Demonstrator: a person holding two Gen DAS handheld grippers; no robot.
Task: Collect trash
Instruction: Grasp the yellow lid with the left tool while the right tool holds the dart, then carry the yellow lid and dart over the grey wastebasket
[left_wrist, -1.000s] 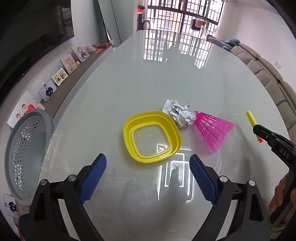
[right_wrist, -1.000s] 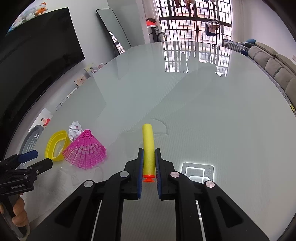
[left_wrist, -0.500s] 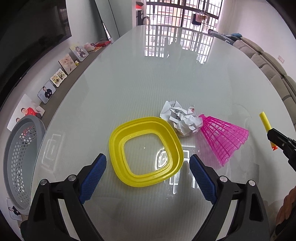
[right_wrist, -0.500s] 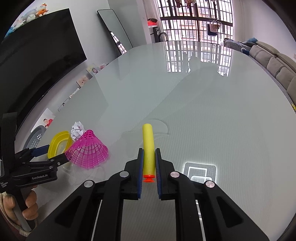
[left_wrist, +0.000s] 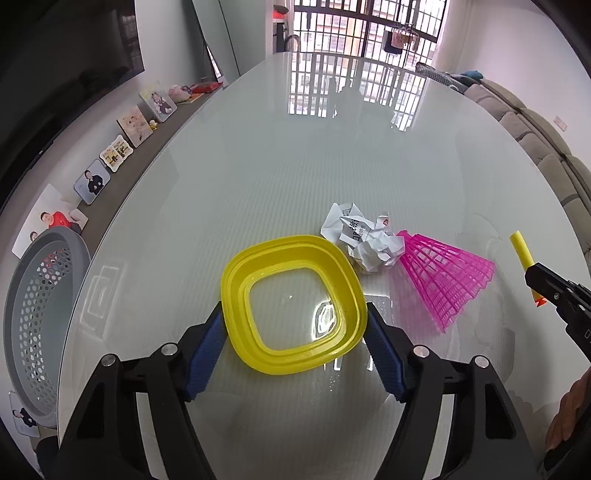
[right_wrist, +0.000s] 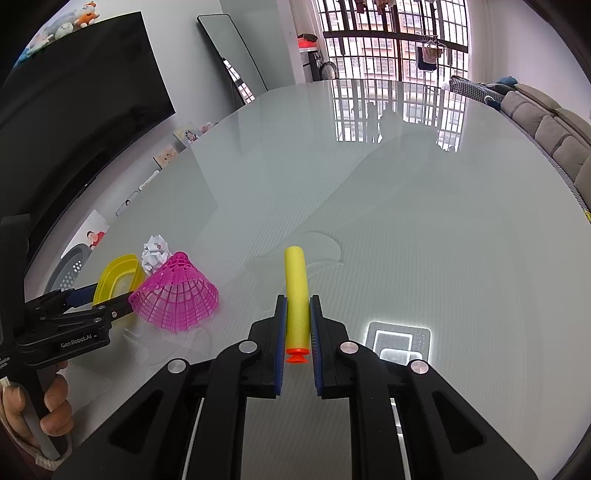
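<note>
the glass table (left_wrist: 295, 155) is the largest item: hard, glossy and highly reflective, so flat pieces will slide on it rather than lift cleanly. all positions below are given relative to the yellow lid (left_wrist: 293, 304).

the grey perforated basket (left_wrist: 35, 317) stands off the table edge, well to the left of the yellow lid; it is judged the likely drop point. a sofa (left_wrist: 546, 147) runs along the far right, and photo frames (left_wrist: 129, 123) line a low shelf at far left.

the yellow lid lies flat on the glass. it appears to be thin, light, fairly stiff plastic with a raised rim; grip across two opposite outer edges. the left gripper (left_wrist: 295, 339) has just been closing, with the lid between its blue pads (left_wrist: 207, 350); the pads sit at the lid's sides, contact judged just made.

the pink mesh cone (left_wrist: 443, 275) lies right of the lid: light and springy. the crumpled paper (left_wrist: 364, 240) touches the lid's far right corner: soft, crushable.

the right gripper (right_wrist: 297, 325) is clamped on the yellow foam dart (right_wrist: 295, 288), well right of the lid.
</note>
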